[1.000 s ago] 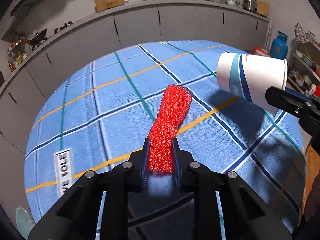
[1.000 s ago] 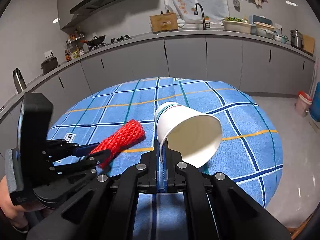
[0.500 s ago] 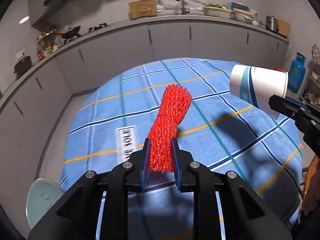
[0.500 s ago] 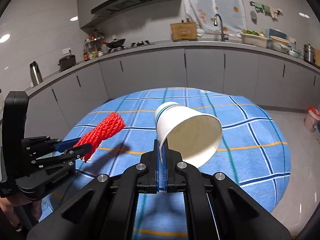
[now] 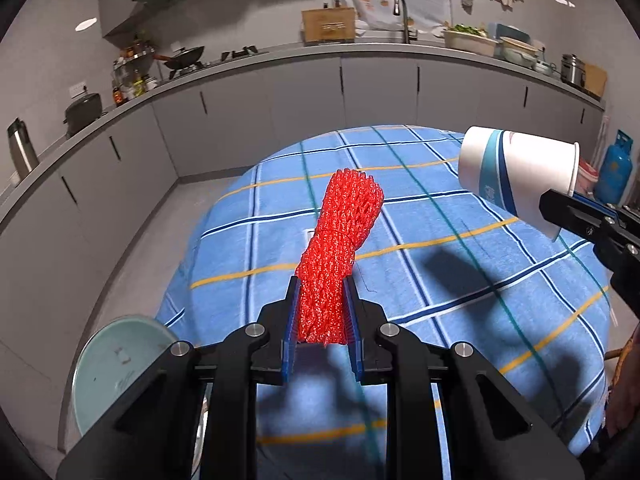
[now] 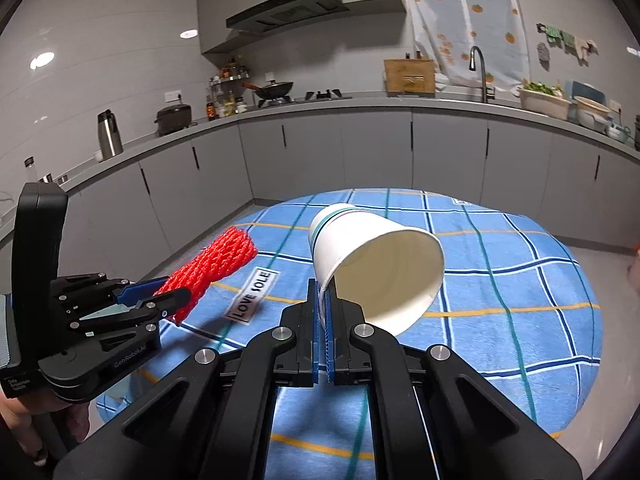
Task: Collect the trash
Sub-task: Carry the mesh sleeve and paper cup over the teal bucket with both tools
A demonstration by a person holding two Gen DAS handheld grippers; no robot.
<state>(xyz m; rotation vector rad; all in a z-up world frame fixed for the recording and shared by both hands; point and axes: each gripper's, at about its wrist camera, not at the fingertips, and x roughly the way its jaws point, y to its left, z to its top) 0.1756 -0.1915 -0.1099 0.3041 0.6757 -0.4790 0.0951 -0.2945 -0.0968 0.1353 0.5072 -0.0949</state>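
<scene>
Left wrist view shows the left gripper (image 5: 322, 314) pinching the soft, springy red foam net (image 5: 338, 256) by one end above the surface (image 5: 440, 280), while the right gripper (image 6: 324, 332) nips the light, crushable paper cup (image 6: 376, 264) by its rim.

Rough red foam net (image 5: 340, 248); smooth paper cup (image 6: 380, 260).

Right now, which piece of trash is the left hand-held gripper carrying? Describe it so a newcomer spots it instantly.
Start at the round table with the blue plaid cloth. Above its near side, the left hand-held gripper pinches a bright red foam mesh sleeve, bunched into a long roll. Unlike the smooth white paper cup held to its right, it is netted and red.
</scene>
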